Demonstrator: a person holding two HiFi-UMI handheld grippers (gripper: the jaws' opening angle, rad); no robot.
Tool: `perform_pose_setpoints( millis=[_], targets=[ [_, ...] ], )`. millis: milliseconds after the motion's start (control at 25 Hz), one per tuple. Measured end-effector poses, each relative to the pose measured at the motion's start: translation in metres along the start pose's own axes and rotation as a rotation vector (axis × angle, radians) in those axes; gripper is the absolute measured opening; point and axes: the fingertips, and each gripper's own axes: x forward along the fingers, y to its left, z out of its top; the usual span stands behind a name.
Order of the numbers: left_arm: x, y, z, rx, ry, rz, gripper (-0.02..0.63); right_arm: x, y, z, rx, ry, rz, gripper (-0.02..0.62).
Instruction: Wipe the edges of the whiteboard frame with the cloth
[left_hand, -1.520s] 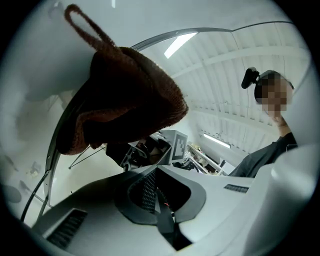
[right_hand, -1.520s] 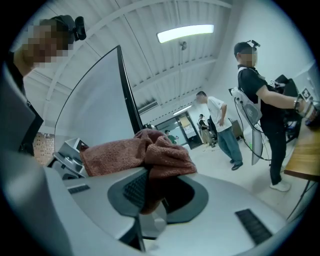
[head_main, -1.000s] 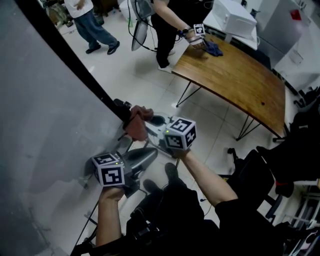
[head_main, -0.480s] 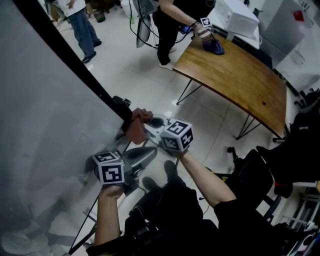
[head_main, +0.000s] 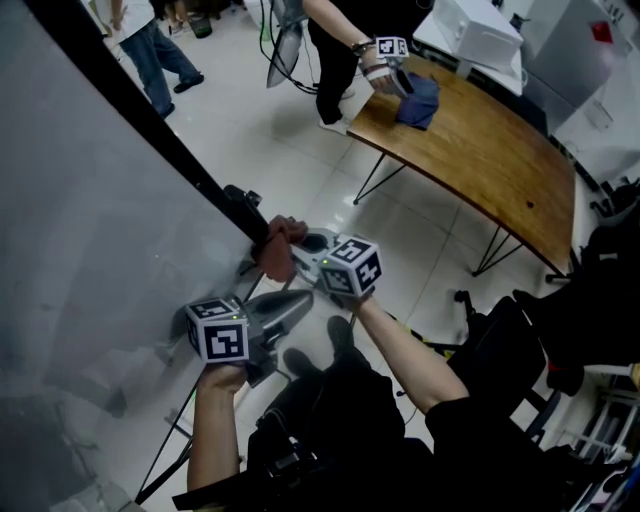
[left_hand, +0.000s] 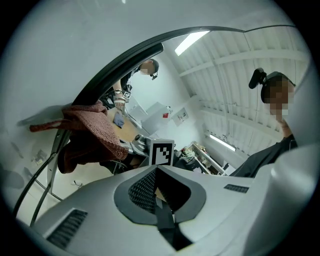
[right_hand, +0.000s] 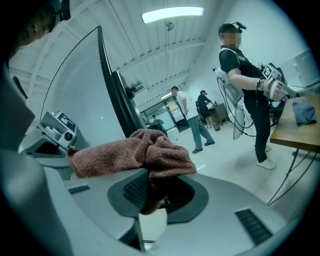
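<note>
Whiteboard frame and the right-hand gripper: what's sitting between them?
A reddish cloth. The right gripper has it clamped in its jaws, bunched against the black whiteboard frame. Both the head view and the right gripper view show it.

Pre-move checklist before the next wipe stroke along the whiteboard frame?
1. Grip: cloth clamped in right tongs, ok.
2. Contact: cloth on lower end of whiteboard frame, ok.
3. Other hand: left tongs shut, empty, off the cloth, ok.
4. Path: frame ahead of cloth bare, ok.
5. Left tongs steadying the board, cannot tell.
6. Bystander at wooden table, away from board, ok.
</note>
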Motion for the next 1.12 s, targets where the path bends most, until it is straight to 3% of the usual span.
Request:
perform_pose_setpoints(
  millis=[1120],
  targets=[
    [0.009,0.035,-0.024,-0.048,0.005,0.021,-0.012,0.013,-0.018,-0.043,0.061,0.055,-0.030,0.075]
  ],
)
